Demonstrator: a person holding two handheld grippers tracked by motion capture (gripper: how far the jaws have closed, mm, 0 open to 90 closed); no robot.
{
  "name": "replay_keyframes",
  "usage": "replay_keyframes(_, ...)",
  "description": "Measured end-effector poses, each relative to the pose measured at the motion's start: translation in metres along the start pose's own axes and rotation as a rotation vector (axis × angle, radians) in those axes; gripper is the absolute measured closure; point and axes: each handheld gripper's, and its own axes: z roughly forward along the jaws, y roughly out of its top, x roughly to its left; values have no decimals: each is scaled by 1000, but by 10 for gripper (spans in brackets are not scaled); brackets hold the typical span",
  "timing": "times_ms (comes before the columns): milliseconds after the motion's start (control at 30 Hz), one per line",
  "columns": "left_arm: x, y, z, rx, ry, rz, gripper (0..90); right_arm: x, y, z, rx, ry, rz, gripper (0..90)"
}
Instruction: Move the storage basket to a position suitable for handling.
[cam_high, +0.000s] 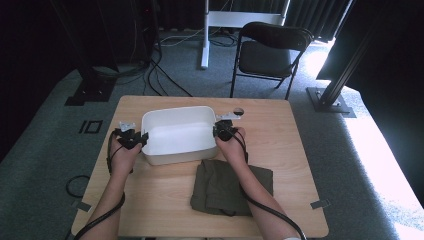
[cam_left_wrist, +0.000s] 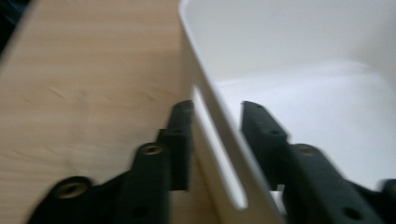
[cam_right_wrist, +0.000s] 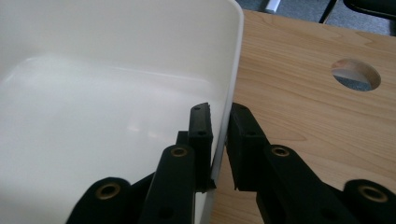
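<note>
Black jaws of the right gripper (cam_right_wrist: 219, 140) pinch the thin right wall of the white tub (cam_right_wrist: 116, 93), one jaw inside and one outside. On the other side, the left gripper (cam_left_wrist: 215, 140) has its jaws on the tub's left wall, at the handle slot, and they look clamped on it. So the tub sits between both grippers on the wooden table (cam_high: 280, 130). Green cloth (cam_high: 220, 187) lies just behind the right gripper, under the person's arm.
</note>
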Motion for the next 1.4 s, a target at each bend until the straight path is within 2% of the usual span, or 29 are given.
replay_keyframes(67, -4, 2, -1, 18, 25, 26, 727, 0, 0, 0, 0, -5, 5, 819)
replay_keyframes(100, -6, 3, -1, 22, 32, 22, 729, 1, 0, 0, -1, -11, 6, 823)
replay_keyframes(233, -8, 3, 0, 17, 39, 26, 736, 0, 1, 1, 3, -31, 0, 829)
replay_keyframes(367, -11, 4, 1, 18, 43, 40, 736, -2, 1, 0, 4, -31, -2, 830)
replay_keyframes(600, -18, 7, 7, 12, 32, 41, 739, -10, 1, -2, 5, -32, 21, 832)
replay_keyframes(900, -33, 12, 16, 21, 30, 80, 740, -26, 0, -5, 11, -48, 35, 834)
replay_keyframes(1400, -59, 20, 30, 25, 0, 110, 739, -53, -5, -13, 16, -74, 66, 835)
